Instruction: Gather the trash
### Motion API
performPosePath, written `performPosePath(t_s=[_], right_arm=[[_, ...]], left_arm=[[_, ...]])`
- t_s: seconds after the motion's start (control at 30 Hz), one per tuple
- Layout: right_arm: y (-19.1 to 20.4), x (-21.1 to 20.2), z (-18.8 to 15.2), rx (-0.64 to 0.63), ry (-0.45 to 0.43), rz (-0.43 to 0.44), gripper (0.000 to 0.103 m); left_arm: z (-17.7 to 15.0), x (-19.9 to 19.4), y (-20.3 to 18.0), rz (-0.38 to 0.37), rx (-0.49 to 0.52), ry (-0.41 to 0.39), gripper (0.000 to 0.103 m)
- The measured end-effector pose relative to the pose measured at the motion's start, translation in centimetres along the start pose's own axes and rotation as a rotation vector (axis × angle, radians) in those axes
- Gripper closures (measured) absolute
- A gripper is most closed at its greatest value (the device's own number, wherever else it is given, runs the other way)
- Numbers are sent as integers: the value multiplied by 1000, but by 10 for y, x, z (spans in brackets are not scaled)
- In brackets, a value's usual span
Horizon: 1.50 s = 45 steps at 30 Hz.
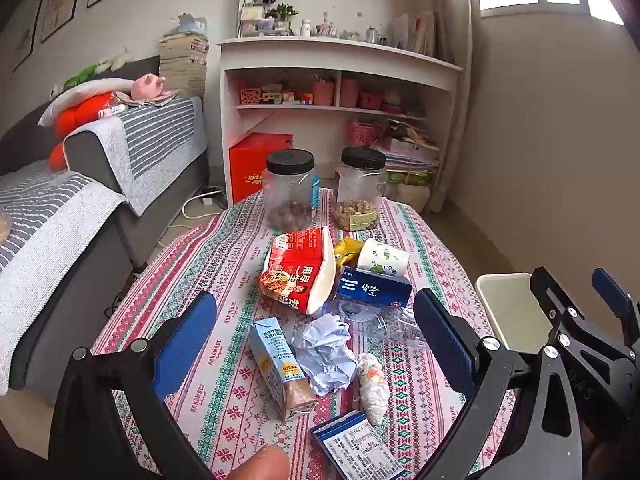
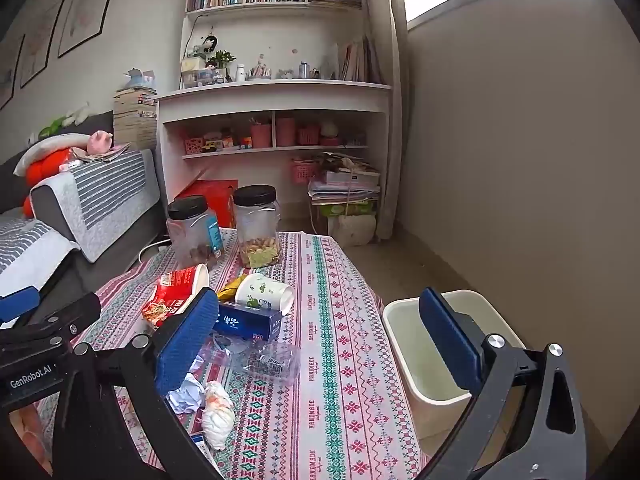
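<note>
The worktop (image 1: 224, 248) carries the trash, with a cream bin (image 2: 404, 320) standing just beside its right edge. On it lie a red noodle cup (image 1: 300, 268), a milk carton (image 1: 276, 364) and crumpled paper (image 1: 326, 354). Left hand-held gripper (image 1: 316, 344) and right hand-held gripper (image 2: 320, 344) both gape wide, holding nothing.

Black-framed left gripper (image 1: 316, 344) and right gripper (image 2: 320, 344) with ribbed blue pads (image 1: 182, 344)
Silver screws stud the linkages; white "GenRobot.AI" lettering marks one body.

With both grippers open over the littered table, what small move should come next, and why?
Probably lower the left gripper onto the crumpled paper and close. It lies nearly midway between the open fingers, both grippers hold nothing, and the bin stands empty beside the table.
</note>
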State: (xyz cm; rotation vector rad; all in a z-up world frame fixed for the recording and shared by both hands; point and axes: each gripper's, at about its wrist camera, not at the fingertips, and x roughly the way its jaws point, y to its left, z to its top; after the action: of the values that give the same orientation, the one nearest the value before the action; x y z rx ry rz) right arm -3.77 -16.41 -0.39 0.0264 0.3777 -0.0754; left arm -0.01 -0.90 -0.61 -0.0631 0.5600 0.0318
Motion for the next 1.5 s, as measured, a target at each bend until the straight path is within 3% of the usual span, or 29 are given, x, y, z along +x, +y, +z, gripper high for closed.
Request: performPosePath(t_s=[1.5], right_arm=[[5, -2, -4, -6, -1, 1, 7]], left_arm=[[-1, 3, 11, -2, 1, 4, 7]])
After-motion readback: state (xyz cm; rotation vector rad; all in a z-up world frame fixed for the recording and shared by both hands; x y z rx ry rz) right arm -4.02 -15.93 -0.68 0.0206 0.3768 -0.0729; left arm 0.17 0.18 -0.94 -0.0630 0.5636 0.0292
